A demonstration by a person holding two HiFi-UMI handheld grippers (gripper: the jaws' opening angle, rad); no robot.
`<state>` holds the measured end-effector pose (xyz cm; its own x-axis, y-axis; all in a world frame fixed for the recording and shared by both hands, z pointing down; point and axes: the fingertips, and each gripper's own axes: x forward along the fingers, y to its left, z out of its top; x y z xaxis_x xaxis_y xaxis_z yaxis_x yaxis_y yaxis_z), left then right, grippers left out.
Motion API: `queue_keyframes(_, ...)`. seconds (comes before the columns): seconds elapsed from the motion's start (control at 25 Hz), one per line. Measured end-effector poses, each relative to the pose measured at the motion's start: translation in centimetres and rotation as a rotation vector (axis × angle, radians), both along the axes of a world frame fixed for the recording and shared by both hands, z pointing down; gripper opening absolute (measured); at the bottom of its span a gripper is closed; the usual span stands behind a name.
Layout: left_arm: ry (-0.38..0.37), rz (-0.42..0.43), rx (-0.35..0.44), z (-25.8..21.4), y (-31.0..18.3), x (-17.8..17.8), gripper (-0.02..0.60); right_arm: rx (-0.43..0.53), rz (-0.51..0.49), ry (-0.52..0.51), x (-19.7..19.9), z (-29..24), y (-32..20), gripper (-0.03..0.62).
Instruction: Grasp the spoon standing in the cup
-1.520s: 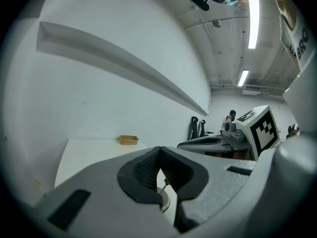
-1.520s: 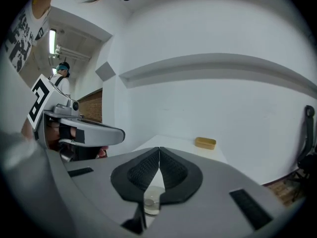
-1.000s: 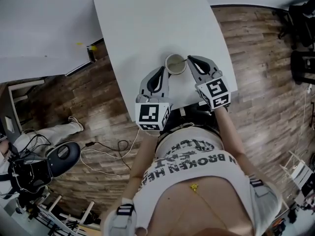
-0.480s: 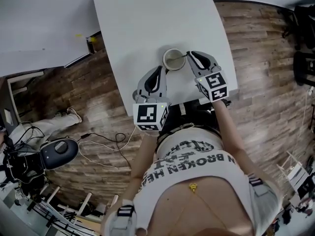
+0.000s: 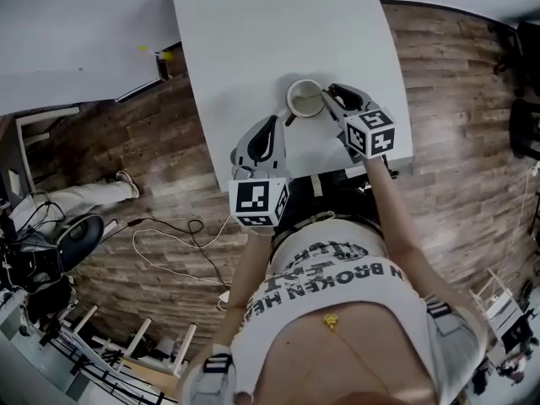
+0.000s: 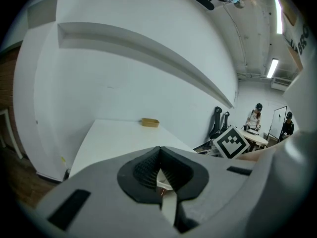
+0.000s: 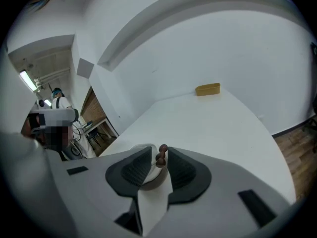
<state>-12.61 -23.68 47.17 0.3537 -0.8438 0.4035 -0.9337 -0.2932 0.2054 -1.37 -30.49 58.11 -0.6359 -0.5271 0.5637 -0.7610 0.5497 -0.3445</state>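
A white cup (image 5: 305,98) stands near the front edge of the white table (image 5: 253,32). My right gripper (image 5: 332,101) is at the cup's right rim. In the right gripper view the spoon's brown beaded handle top (image 7: 161,155) stands upright between the jaws of the right gripper (image 7: 159,163), just over the cup's rim (image 7: 140,147). Those jaws are opening, and a gap shows on the handle's left side. My left gripper (image 5: 268,133) rests shut on the table just left of and nearer than the cup, with nothing between the fingers (image 6: 143,170).
A small tan block (image 7: 207,89) lies at the table's far end, also seen from the left gripper (image 6: 150,122). Wooden floor (image 5: 169,159) surrounds the table, with cables (image 5: 181,243) on it. Another white surface (image 5: 67,40) lies at the left.
The right gripper's fingers have parted slightly at the cup's rim. The head view has shifted a little. The left gripper has stayed put.
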Motion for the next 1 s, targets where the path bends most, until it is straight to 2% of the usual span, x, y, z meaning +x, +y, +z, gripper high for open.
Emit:
queue_keyframes(0.08,-0.002,-0.009,0.001,0.1,0.1,-0.3,-0.005,-0.007,0.002,-0.014,0.0,0.1,0.0,0.055)
queue_keyframes(0.48,0.002,-0.005,0.023,-0.8,-0.3,0.0,-0.005,-0.014,-0.054,-0.036,-0.6,-1.0,0.5,0.044)
queue_keyframes(0.76,0.005,0.008,0.044,-1.1,-0.2,0.2,-0.005,0.054,-0.112,-0.043,-1.0,-4.1,0.8,0.042)
queue_keyframes(1.0,-0.001,0.016,0.079,-2.3,-0.3,1.7,-0.005,0.148,-0.15,-0.085,0.1,-8.5,1.2,0.043)
